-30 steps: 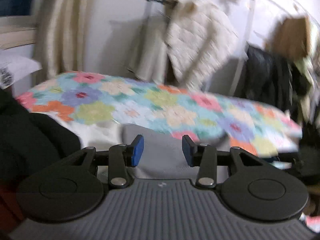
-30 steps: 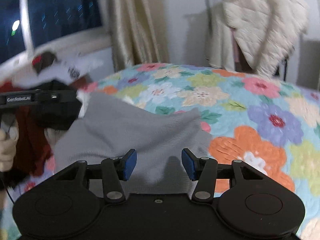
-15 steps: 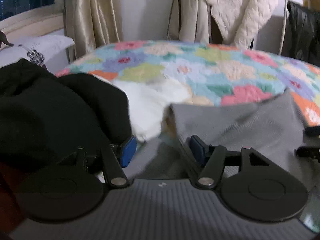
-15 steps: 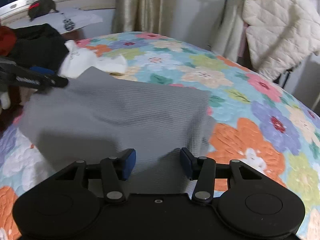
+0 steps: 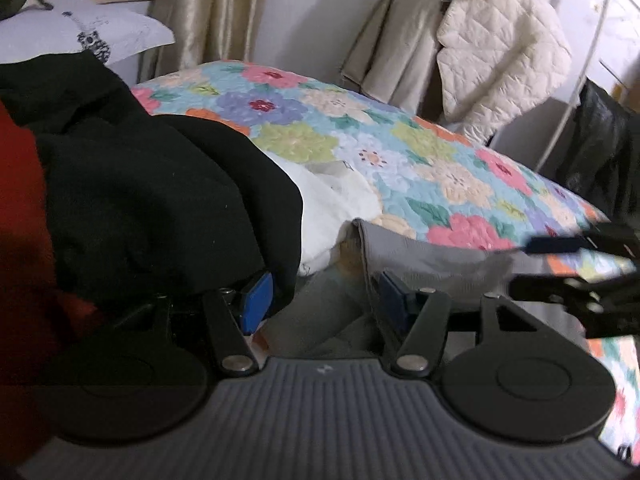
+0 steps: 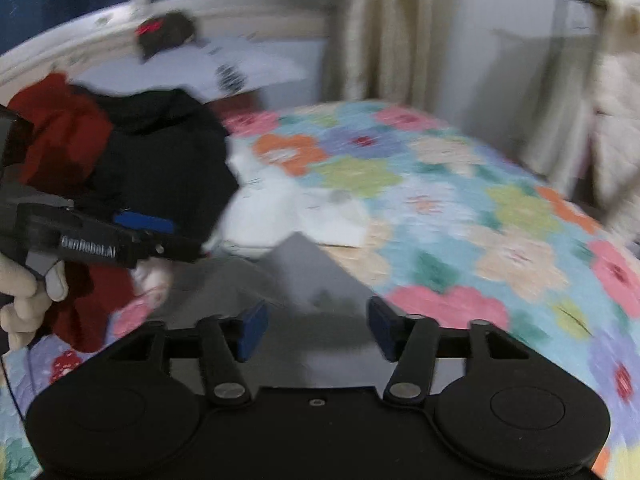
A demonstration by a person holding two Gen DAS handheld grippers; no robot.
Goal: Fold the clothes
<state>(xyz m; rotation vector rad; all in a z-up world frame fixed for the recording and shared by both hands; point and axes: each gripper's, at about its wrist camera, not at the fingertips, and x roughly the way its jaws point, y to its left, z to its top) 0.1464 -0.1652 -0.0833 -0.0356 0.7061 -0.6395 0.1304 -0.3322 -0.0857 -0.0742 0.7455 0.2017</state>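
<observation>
Two grippers over grey garment (image 6: 304, 280) on floral quilt (image 6: 460, 216): left gripper (image 5: 324, 294) jaws wide, right gripper (image 6: 316, 326) jaws wide, neither holding cloth. Grey piece partly doubled, edges uneven. Black (image 5: 152, 200), red (image 6: 60, 140), white (image 5: 336, 204) clothes heaped unfolded beside; most folding looks left.

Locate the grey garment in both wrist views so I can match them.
Left wrist: grey garment sits low centre, just ahead of and between the open fingers of the left gripper, beside the white cloth.
Right wrist: grey garment sits low centre, ahead of the open right gripper, one corner pointing up.
Shared landmark: the black clothes pile, left of the garment in both.
</observation>
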